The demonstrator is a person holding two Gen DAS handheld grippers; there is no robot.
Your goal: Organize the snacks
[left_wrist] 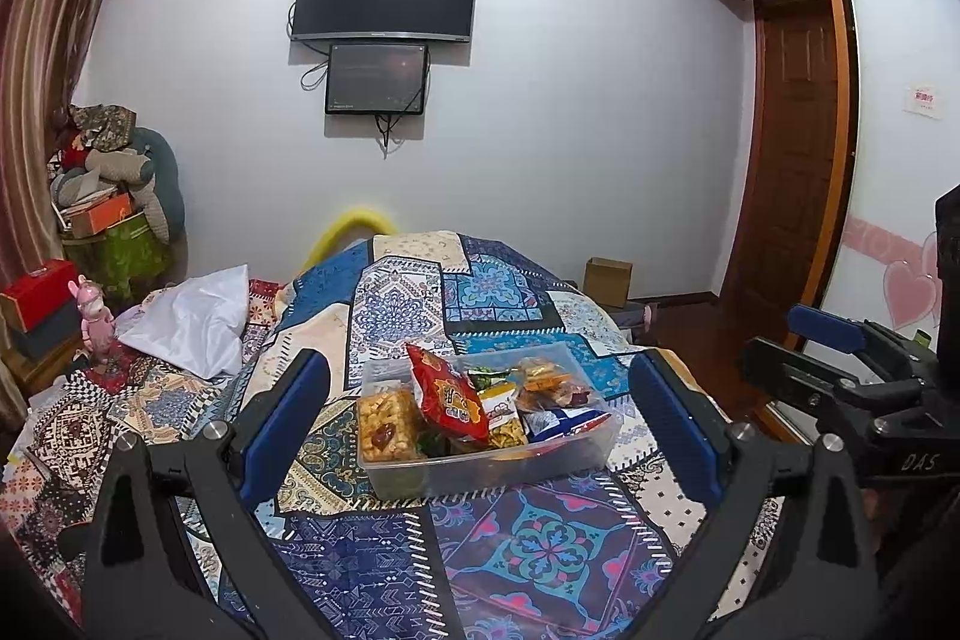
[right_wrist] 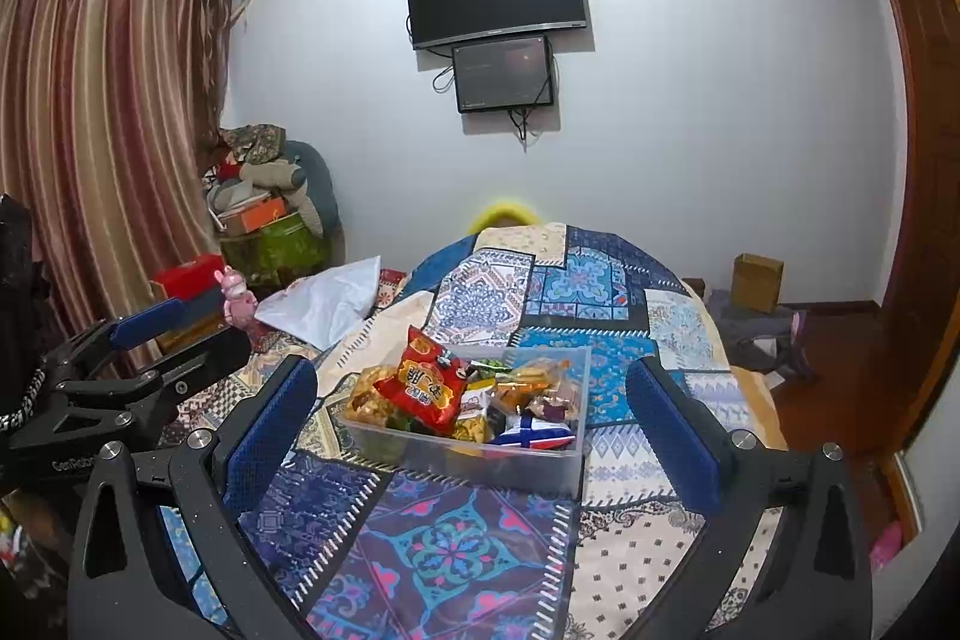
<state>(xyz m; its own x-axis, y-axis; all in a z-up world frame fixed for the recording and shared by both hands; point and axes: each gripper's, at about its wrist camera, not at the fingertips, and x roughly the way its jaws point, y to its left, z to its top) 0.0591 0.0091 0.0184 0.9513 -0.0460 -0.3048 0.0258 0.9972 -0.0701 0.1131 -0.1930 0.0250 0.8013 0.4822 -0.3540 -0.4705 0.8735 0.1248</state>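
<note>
A clear plastic box stands on the patchwork bedspread, filled with several snack packs. A red crinkled bag pokes up highest. A yellow rice-crisp block lies at its left end, a blue-and-white packet at the right. My left gripper is open, its blue pads wide apart on the near side of the box, holding nothing. My right gripper is open too, set back from the box, empty. Each gripper shows at the edge of the other's view.
The bedspread covers a bed with a white pillow at left. A pink figurine and red box sit on a bedside stand. A cardboard box is on the floor near the wooden door.
</note>
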